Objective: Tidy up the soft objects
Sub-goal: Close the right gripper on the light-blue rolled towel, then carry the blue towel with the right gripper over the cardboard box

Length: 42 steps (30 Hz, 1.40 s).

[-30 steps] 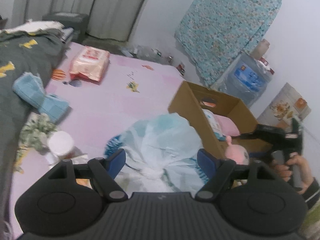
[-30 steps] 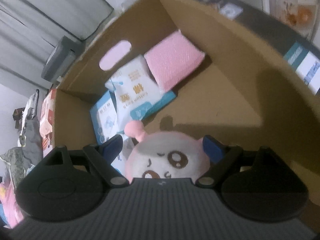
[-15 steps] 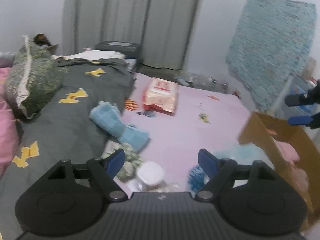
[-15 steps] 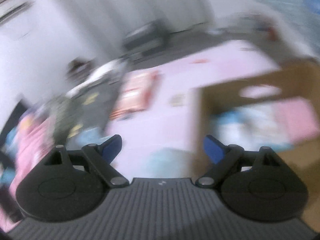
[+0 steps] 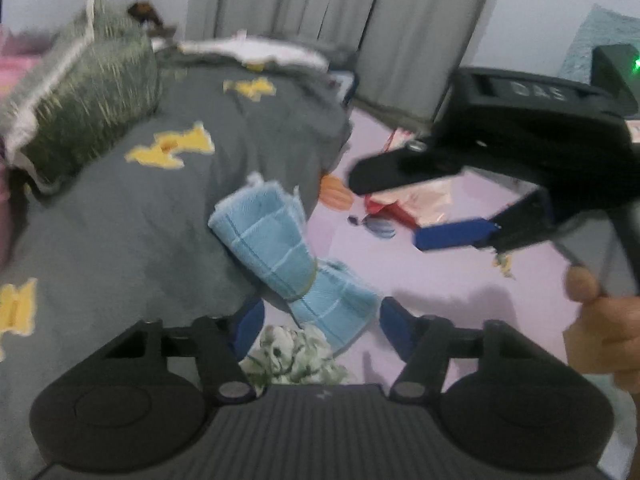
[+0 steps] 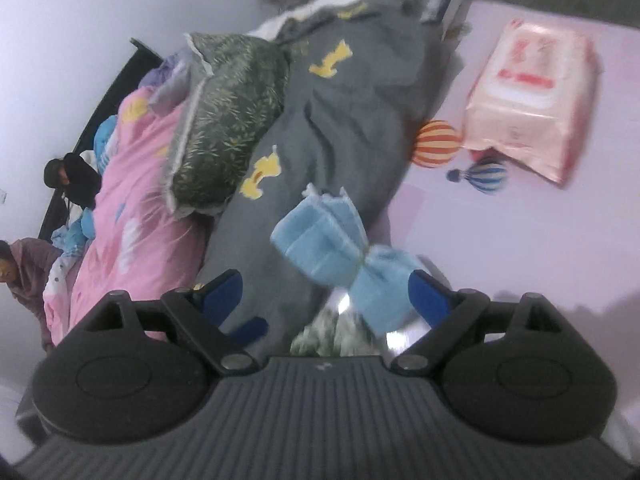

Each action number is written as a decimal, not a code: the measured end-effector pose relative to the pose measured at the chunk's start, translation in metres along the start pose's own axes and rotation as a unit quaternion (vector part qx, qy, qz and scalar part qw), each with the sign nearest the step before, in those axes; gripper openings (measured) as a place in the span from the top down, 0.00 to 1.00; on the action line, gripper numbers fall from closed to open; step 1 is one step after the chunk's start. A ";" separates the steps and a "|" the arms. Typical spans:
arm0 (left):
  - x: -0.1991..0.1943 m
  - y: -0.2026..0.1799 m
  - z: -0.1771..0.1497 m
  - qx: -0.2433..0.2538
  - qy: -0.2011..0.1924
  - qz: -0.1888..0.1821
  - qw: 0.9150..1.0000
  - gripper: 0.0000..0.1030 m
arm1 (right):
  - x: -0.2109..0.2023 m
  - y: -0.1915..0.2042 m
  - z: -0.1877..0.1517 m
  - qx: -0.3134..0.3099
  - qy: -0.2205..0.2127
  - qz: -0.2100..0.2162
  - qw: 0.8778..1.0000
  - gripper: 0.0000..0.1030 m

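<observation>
Towel: my blue bundled towel (image 5: 292, 264) lies on the bed, half on the grey blanket (image 5: 132, 216).
Left gripper (image 5: 320, 320): my jaws closing, towel's end between, untouched.
Right gripper (image 6: 324, 292): my jaws apart, empty.

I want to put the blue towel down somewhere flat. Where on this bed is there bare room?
The pink sheet is bare between the blue towel, the pink wipes pack and the picture's right edge. The grey blanket is free between the green pillow and the towel. Crowded: near the left gripper, closing around the towel's end beside a floral cloth.
</observation>
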<state>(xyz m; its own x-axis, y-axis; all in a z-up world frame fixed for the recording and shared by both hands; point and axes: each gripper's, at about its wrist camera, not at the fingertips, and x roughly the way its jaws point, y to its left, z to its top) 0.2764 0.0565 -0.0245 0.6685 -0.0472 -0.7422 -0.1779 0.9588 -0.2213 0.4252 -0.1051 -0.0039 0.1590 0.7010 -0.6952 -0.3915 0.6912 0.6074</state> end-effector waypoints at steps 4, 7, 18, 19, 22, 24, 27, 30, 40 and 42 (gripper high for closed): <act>0.030 0.007 0.006 0.009 0.032 0.007 0.999 0.51 | 0.053 -0.014 0.017 -0.007 0.010 -0.003 1.000 0.12; 0.044 0.011 0.009 0.009 0.045 0.012 0.999 0.54 | 0.087 -0.028 0.022 0.009 0.020 0.015 1.000 0.12; 0.061 0.017 0.025 -0.015 0.054 -0.013 0.998 0.69 | 0.106 -0.050 0.007 0.057 0.015 0.060 0.996 0.30; 0.060 0.017 0.026 -0.021 0.054 -0.017 0.998 0.70 | 0.106 -0.048 0.006 0.054 0.016 0.054 0.997 0.35; 0.055 0.017 0.032 -0.032 0.049 -0.028 0.998 0.71 | 0.102 -0.040 0.007 0.046 0.010 0.043 0.998 0.50; 0.046 0.013 0.035 -0.028 0.040 -0.032 0.998 0.72 | 0.094 -0.035 0.008 0.042 -0.001 0.041 0.998 0.58; 0.028 0.006 0.040 -0.017 0.023 -0.042 0.999 0.72 | 0.076 -0.028 0.009 0.042 -0.019 0.044 0.998 0.70; 0.002 -0.005 0.045 -0.002 0.002 -0.053 0.999 0.72 | 0.050 -0.017 0.008 0.038 -0.039 0.048 0.997 0.75; -0.096 -0.060 0.038 0.067 -0.058 -0.108 0.990 0.72 | -0.063 0.016 -0.023 0.031 -0.115 0.067 0.991 0.77; -0.115 -0.074 0.032 0.084 -0.067 -0.126 0.986 0.72 | -0.090 0.020 -0.037 0.033 -0.132 0.069 0.988 0.77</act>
<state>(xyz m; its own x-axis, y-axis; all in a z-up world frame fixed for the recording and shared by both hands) 0.2359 -0.0002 0.0978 0.7679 -0.2634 -0.5839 0.1207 0.9547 -0.2719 0.3700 -0.1608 0.0566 0.3431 0.8052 -0.4837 -0.3676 0.5889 0.7197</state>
